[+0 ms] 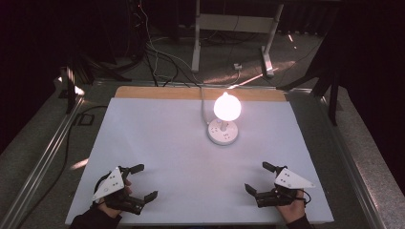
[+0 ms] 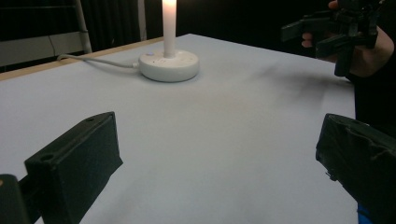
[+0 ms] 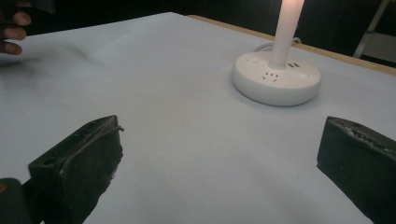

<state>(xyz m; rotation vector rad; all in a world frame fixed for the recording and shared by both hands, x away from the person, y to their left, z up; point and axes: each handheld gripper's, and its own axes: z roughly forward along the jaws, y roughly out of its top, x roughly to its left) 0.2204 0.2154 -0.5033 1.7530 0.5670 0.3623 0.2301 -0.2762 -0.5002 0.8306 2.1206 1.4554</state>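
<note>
**Lamp lit, both grippers released at near edge**

Lamp [image 1: 224, 119]: lit, upright, on the table [image 1: 157, 143] toward the far edge, slightly right of centre. White round base w/ sockets; white cable [image 1: 202, 98] runs from base over the far edge.

High view: left gripper [image 1: 138, 183] near the table's near-left corner, jaws spread, nothing between them. Right gripper [image 1: 260, 177] near the near-right corner, jaws spread, nothing held. Both well apart from lamp. Bulb shows here as a bright globe; floor cables [image 1: 157, 57] and a white frame [image 1: 239, 28] beyond the far edge.

Left gripper view: lamp stem and base only; bulb cut off at top. Other hand [image 2: 369, 51] w/ its gripper at top right.

Right gripper view: base sockets clear, stem glowing. Fingertips [image 3: 14, 28] of other hand at top left.
</note>
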